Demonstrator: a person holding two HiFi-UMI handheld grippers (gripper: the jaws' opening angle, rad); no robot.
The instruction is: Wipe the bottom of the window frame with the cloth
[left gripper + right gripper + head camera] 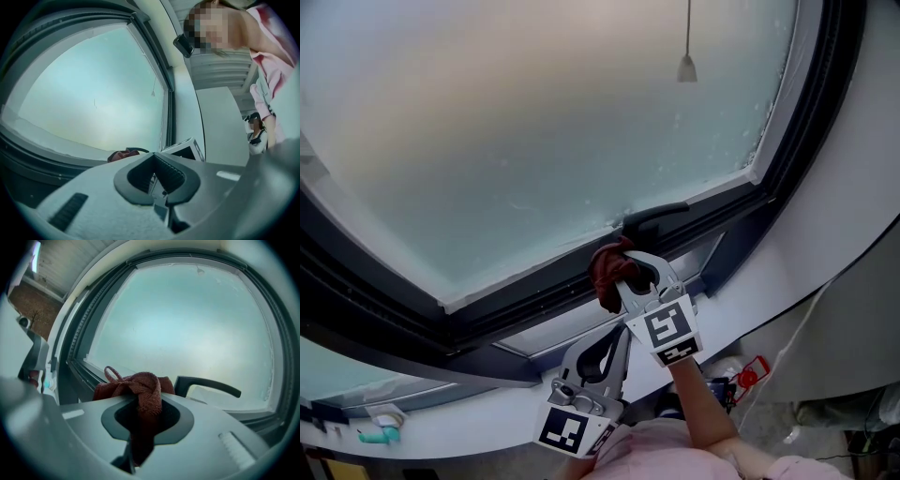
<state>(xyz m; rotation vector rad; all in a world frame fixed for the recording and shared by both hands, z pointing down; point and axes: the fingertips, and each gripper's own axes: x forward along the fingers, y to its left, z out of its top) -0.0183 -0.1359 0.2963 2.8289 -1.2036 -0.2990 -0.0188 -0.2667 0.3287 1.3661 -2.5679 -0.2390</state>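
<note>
Looking down along the window, we logged the right gripper (pixel 622 279) with its jaws clamped on the dark red cloth (pixel 607 267). In the right gripper view, the right gripper (pixel 145 414) had a fold of the cloth (pixel 137 387) running down between the pads, with the rest bunched above the jaw tips and one small loop sticking up on the left. The bundle sat at the bottom edge of the window frame (pixel 525 302), on the dark lower rail just below the frosted glass (pixel 534 122). It lay nearer the frame's right corner than its left, just beside the black handle (pixel 661 217). From these views it looked to be touching the rail. The left gripper (pixel 614 339) hung lower, over the white sill (pixel 741 314), close beside the right one and apart from the frame. In the left gripper view, the left gripper (pixel 153 158) had its jaw tips together with nothing held between them. Through the gap below the tips we saw part of the right gripper's marker cube (pixel 186 149), and the cloth (pixel 123 154) showed beyond it. A small cord pull (pixel 687 66) hung in front of the upper glass. A pink sleeve (pixel 652 452) showed at the bottom edge of the head view.
</note>
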